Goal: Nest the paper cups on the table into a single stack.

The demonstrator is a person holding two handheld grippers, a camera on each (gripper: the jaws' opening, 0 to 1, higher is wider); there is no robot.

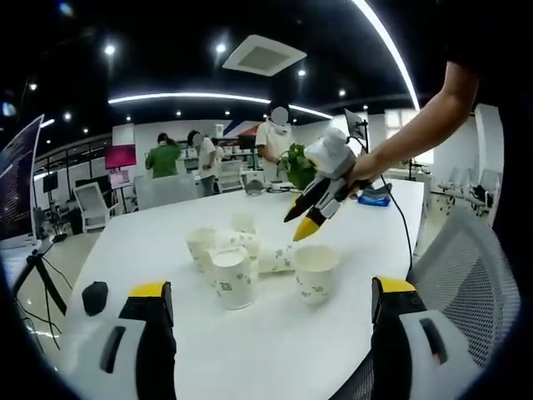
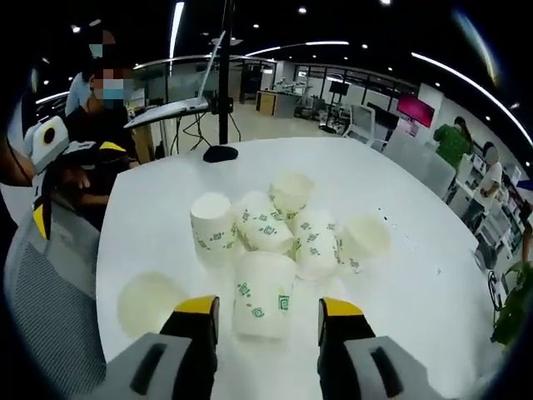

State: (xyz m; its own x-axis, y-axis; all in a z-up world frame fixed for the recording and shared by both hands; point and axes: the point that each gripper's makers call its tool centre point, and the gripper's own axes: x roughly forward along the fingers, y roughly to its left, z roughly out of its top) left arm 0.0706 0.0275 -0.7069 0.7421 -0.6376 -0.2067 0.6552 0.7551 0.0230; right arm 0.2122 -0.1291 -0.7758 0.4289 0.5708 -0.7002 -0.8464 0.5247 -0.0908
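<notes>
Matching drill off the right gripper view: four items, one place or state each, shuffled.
1. nearest cup
2. black mouse
3. left gripper
4. rightmost cup

A. lying on its side, mouth showing
B. at the view's left edge, past the table edge
C. on the table beyond the cup cluster
D. in line with the gap between the right gripper fingers

Pairs: 1-D, 2-C, 3-B, 4-A

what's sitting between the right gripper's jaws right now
In the right gripper view, an upside-down paper cup with green print stands on the white table between the open jaws of the right gripper, not yet clamped.
</notes>
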